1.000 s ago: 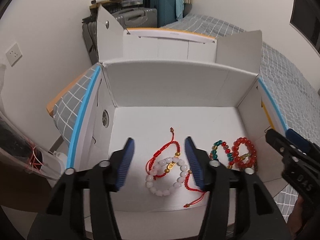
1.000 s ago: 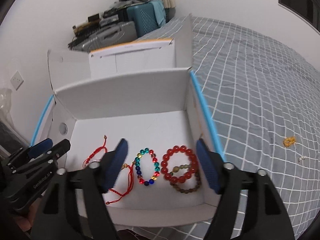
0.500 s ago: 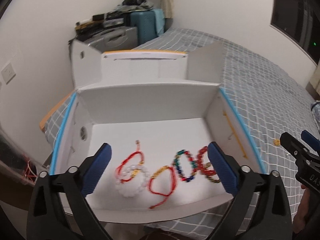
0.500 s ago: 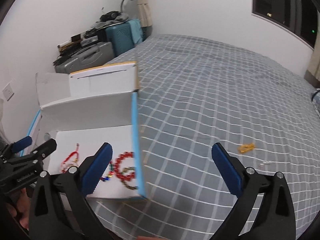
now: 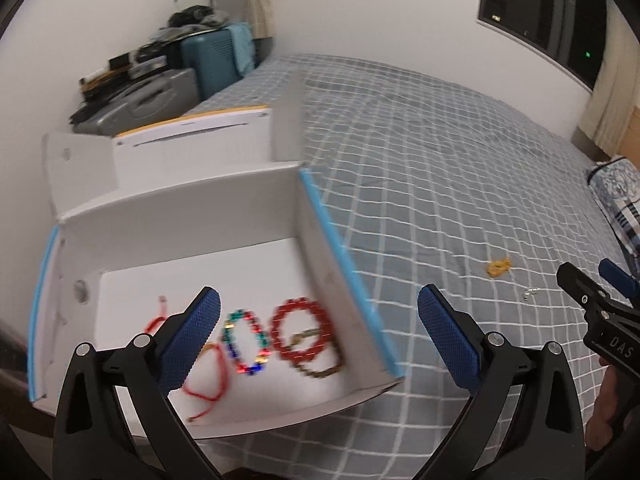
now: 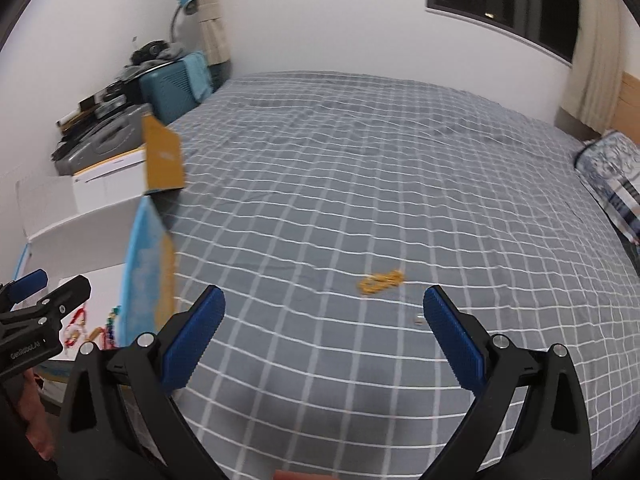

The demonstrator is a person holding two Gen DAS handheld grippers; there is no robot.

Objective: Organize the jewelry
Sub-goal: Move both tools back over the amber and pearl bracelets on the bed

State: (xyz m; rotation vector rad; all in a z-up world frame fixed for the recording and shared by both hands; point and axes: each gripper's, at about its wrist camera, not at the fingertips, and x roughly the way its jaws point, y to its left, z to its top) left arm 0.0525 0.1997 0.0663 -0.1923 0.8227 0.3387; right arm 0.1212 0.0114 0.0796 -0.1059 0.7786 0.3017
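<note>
A white cardboard box [image 5: 192,216] with blue edges lies open on the bed. Inside it lie a red cord bracelet [image 5: 208,384], a multicolour bead bracelet [image 5: 244,340] and a red bead bracelet [image 5: 300,328] over a brown one [image 5: 320,368]. A gold chain [image 6: 380,282] and a small silver piece [image 6: 418,320] lie loose on the bedspread; both also show in the left wrist view, the gold chain [image 5: 498,267] and the silver piece [image 5: 530,292]. My left gripper [image 5: 318,336] is open above the box's right wall. My right gripper [image 6: 324,332] is open above the bedspread, near the chain.
The grey checked bedspread [image 6: 360,184] stretches to the right. Suitcases [image 6: 172,92] and clutter stand against the far wall. A patterned pillow [image 6: 612,168] lies at the right edge. The box's flap [image 6: 162,160] stands up at left.
Both grippers have swung right, away from the box toward the open bedspread. The left gripper's fingers have spread wide. The white bead bracelet has left the left view.
</note>
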